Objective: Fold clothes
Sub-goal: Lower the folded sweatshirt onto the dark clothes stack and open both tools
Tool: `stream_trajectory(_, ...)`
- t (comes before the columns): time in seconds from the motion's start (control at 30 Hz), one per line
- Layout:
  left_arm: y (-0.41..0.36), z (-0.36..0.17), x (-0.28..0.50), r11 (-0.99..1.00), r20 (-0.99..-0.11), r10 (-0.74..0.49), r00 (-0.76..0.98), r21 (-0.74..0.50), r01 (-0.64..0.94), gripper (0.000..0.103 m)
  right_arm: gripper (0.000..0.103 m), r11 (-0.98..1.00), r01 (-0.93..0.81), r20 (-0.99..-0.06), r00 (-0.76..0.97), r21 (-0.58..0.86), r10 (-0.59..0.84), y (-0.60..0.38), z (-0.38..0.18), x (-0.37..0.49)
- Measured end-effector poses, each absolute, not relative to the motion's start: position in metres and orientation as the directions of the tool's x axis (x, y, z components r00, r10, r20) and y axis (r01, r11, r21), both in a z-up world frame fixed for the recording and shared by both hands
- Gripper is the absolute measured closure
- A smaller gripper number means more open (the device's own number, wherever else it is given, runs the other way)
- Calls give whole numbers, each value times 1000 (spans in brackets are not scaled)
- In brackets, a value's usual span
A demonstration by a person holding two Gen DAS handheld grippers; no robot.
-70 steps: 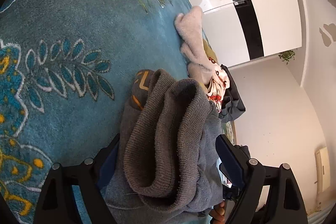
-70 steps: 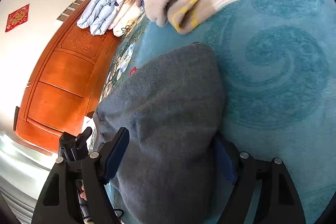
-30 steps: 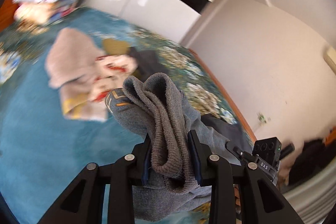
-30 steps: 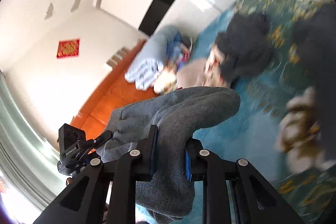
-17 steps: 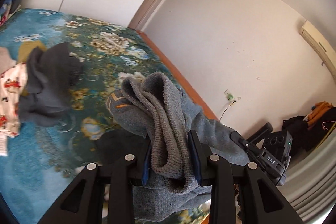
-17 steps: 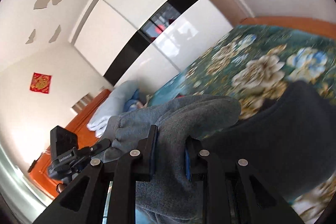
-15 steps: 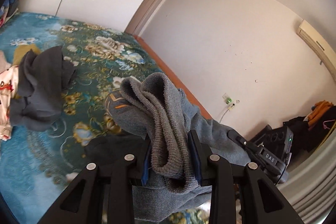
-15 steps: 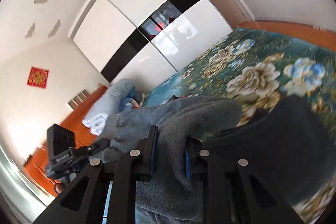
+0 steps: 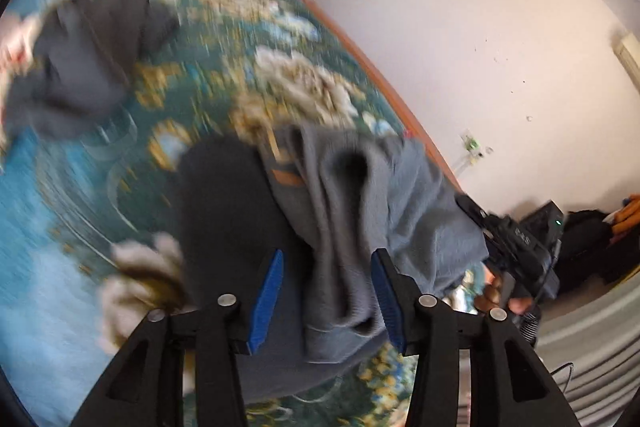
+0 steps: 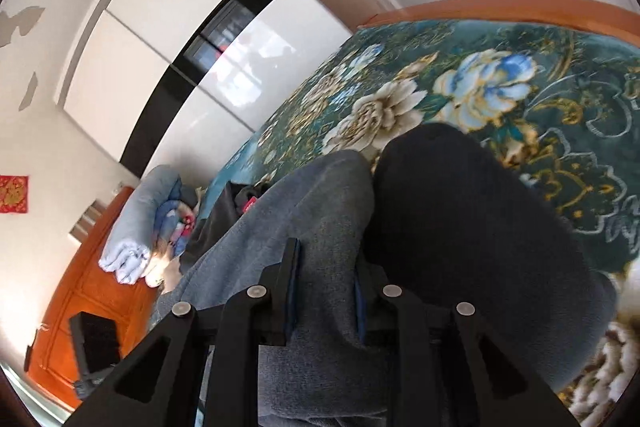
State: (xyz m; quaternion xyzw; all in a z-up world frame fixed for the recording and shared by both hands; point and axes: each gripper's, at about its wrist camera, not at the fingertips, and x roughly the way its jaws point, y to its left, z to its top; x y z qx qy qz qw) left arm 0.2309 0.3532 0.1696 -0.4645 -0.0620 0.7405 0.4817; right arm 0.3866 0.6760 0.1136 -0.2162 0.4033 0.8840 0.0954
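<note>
A folded grey knit garment [image 9: 360,227] lies partly over a dark folded garment [image 9: 224,211] on the teal floral bed cover [image 9: 72,187]. My left gripper [image 9: 326,259] is open, its blue pads standing apart on either side of the grey garment's bunched edge. In the right wrist view my right gripper [image 10: 326,255] is shut on the other end of the grey garment [image 10: 304,223], beside the dark garment [image 10: 460,211]. The other gripper [image 9: 520,243] shows at the right in the left wrist view.
A heap of dark and patterned clothes [image 9: 80,67] lies further up the bed. Rolled quilts [image 10: 140,227] sit against the orange wooden headboard [image 10: 92,299]. A white and black wardrobe [image 10: 200,39] stands behind. The bed's wooden edge [image 10: 520,7] runs near the wall.
Both grippers carried the grey garment across the bed and lowered it beside the dark garment. My left gripper has opened and let go of the bunched edge. The right stays shut.
</note>
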Motion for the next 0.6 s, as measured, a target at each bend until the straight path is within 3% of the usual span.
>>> stream_trajectory(0.17,373,216,253,-489,-594,779,-202,-373,-789,48,77,-783,-414,-518,-844,465,139,651,147,392)
stream_trajectory(0.23,395,224,267,-435,-605,776,-179,-308,-846,48,69,-836,-419,-529,-827,355,190,629,157,387)
stream_trajectory(0.3,412,221,274,-404,-622,765,-167,-263,-876,48,66,-881,-375,-491,-848,289,200,605,162,387)
stream_trajectory(0.37,428,209,273,-414,-652,738,-172,-237,-879,48,59,-914,-340,-413,-882,224,227,580,169,402)
stream_trajectory(0.4,436,203,273,-419,-667,724,-175,-224,-880,48,50,-915,-367,-374,-883,170,284,569,171,410)
stream_trajectory(0.47,442,183,265,-455,-699,695,-168,-247,-855,48,46,-926,-359,-333,-893,118,304,555,170,421)
stream_trajectory(0.6,440,164,246,-499,-723,677,-137,-316,-807,48,44,-910,-367,-462,-852,193,246,571,126,400)
